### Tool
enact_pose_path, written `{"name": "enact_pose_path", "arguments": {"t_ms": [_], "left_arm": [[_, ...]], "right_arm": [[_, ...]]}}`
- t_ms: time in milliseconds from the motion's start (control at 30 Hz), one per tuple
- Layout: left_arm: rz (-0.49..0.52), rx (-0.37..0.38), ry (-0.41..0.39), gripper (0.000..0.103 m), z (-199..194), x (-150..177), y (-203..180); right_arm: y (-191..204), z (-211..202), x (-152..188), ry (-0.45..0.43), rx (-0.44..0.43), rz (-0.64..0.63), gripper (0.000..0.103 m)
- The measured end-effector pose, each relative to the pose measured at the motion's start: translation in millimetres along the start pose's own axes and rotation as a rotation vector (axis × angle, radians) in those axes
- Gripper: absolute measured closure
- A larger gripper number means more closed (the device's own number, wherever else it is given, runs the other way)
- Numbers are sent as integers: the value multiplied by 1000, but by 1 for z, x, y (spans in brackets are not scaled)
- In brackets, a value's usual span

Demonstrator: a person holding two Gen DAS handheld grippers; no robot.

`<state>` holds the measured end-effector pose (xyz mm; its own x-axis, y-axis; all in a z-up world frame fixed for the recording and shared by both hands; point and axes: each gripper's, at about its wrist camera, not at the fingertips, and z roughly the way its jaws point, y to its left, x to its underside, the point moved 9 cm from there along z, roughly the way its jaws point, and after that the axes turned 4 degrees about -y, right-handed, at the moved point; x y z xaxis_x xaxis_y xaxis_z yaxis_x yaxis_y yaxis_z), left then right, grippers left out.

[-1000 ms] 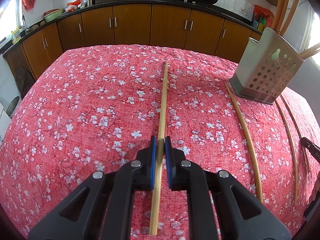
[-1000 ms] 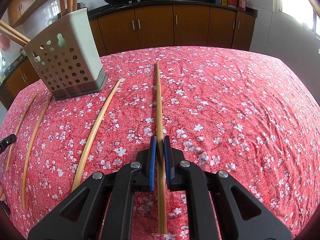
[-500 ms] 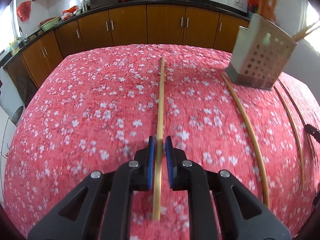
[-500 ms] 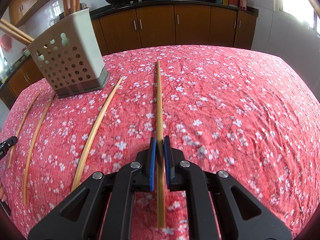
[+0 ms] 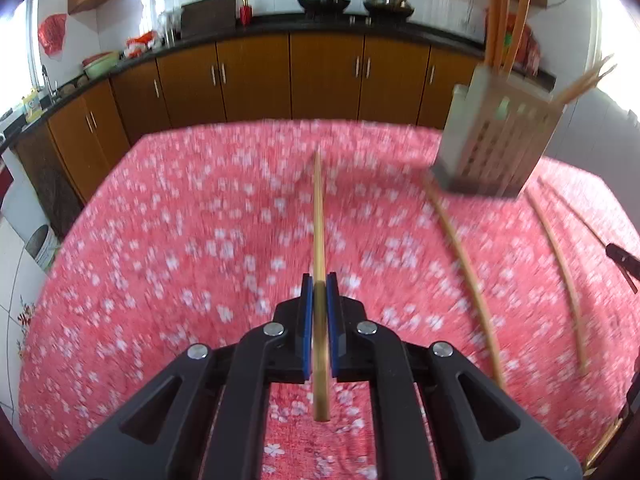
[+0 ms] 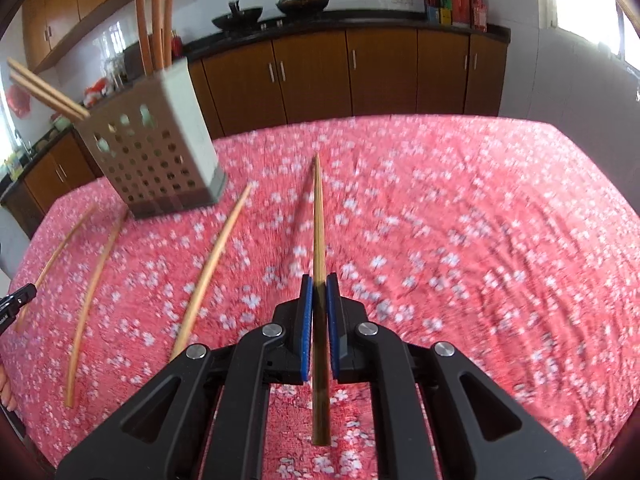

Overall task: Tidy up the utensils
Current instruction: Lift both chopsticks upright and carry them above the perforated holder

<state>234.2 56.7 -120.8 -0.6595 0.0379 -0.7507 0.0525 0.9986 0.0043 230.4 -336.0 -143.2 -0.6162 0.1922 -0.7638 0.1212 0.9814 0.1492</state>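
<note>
My left gripper is shut on a bamboo chopstick and holds it above the red floral tablecloth. My right gripper is shut on another chopstick, also lifted off the cloth. The grey perforated utensil holder stands at the far right in the left wrist view and at the far left in the right wrist view, with several chopsticks standing in it. Three loose chopsticks lie on the cloth near it: one, a second and a third.
Brown kitchen cabinets and a black counter with woks run behind the table. The table edge falls away at the left in the left wrist view and at the right in the right wrist view. The other gripper's tip shows at the right edge.
Both grippers have risen and tilted up with their chopsticks, lifting them off the cloth. The holder now looks closer in both views. The scene is motion-blurred.
</note>
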Motion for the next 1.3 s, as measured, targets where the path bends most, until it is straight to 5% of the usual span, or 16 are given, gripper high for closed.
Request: {"name": "enact_pose_path", "arguments": {"t_ms": [400, 933, 1300], "left_arm": [[-51, 85, -254, 95, -76, -84, -14], [-13, 206, -375, 96, -139, -141, -53], [-89, 267, -576, 96, -176, -219, -100]], "right_arm": [[5, -64, -57, -216, -39, 34, 95], [54, -130, -125, -413, -195, 21, 95], [98, -162, -180, -591, -273, -16, 95]]}}
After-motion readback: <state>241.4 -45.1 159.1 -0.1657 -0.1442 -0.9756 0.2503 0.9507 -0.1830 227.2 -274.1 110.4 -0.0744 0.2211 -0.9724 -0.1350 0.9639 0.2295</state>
